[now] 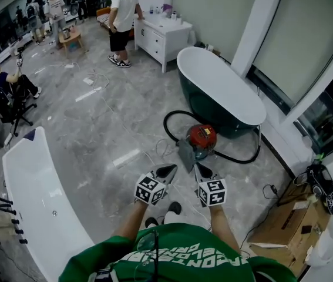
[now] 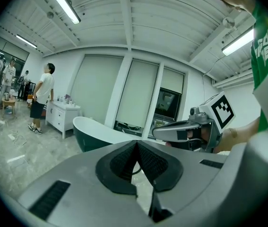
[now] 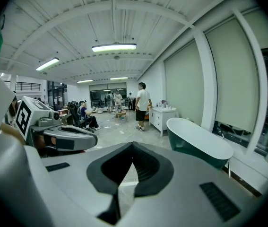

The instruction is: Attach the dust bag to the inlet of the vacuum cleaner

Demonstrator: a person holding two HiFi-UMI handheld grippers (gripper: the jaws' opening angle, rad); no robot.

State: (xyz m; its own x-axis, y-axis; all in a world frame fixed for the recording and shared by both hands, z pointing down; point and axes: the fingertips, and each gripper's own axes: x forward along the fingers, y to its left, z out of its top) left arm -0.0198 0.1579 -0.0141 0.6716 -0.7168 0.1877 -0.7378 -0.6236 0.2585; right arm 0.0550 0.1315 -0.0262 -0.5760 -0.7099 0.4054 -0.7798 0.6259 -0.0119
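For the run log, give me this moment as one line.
left gripper: shut, empty | right gripper: shut, empty | vacuum cleaner: on floor beside bathtub, untouched

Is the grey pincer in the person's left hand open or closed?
Closed and empty: in its own view, the grey left gripper has its black ribbed pads meeting at the tips, with nothing between them.

I look down on an open, showroom-like hall: grey marble floor (image 1: 96, 119), dark-green oval bathtub (image 1: 222, 90), long white bathtub (image 1: 37, 187), white drawer cabinet (image 1: 160, 40), people (image 1: 121, 16) standing beyond.
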